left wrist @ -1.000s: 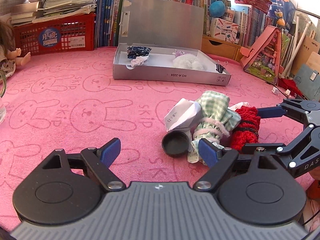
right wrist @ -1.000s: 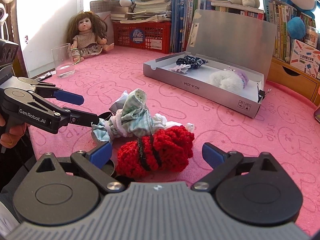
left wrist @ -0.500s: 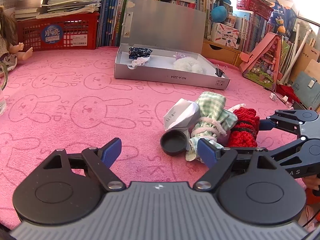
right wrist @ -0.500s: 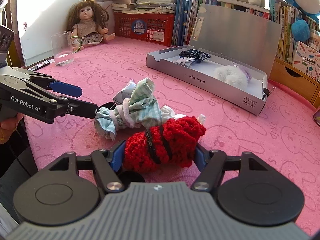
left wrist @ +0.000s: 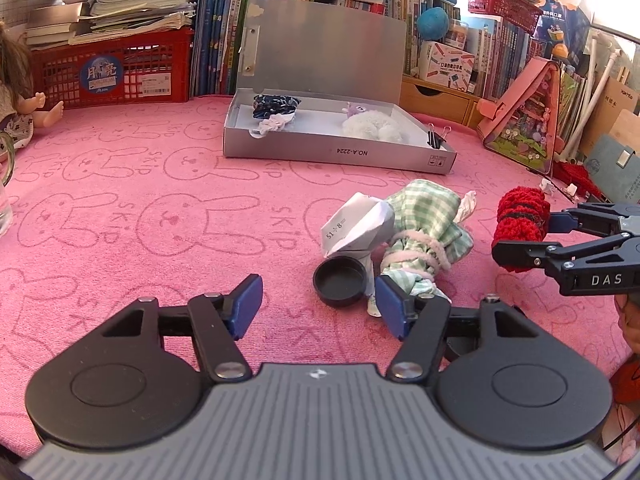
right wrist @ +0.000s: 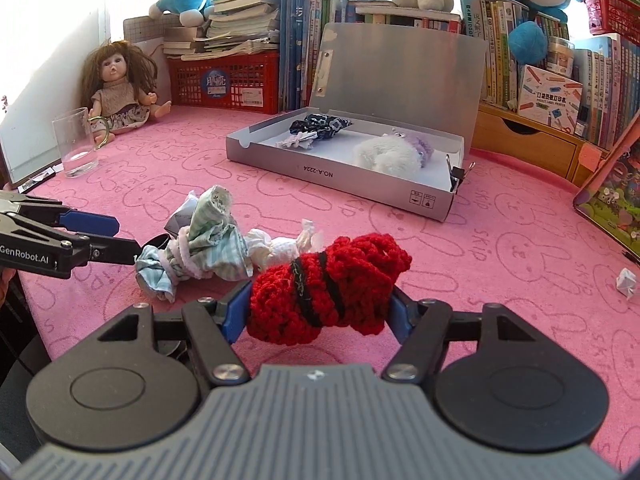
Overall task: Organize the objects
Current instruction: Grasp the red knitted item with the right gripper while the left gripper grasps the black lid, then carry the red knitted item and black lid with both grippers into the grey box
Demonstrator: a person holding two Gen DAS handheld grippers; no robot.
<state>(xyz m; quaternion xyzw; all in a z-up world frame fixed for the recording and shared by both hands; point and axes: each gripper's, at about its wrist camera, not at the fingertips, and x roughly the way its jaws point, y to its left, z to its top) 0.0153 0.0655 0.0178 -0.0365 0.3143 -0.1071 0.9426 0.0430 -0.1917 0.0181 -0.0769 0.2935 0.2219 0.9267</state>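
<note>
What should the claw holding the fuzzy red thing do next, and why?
Probably carry it over to the open grey box and let go there. The right gripper is shut on the red knitted bundle, which looks lifted off the pink cloth. The box already holds a dark scrunchie and a white fluffy toy, with bare floor between them.

1. Bright daylight enters from windows behind the bookshelves [right wrist: 400,40], blowing out the top corners to white
2. Glare washes the grey box lid [left wrist: 324,48]
3. Soft shadows fall toward the camera on the pink cloth [left wrist: 120,200]
4. Fisheye bends the edges; focus is sharp, without motion blur
</note>
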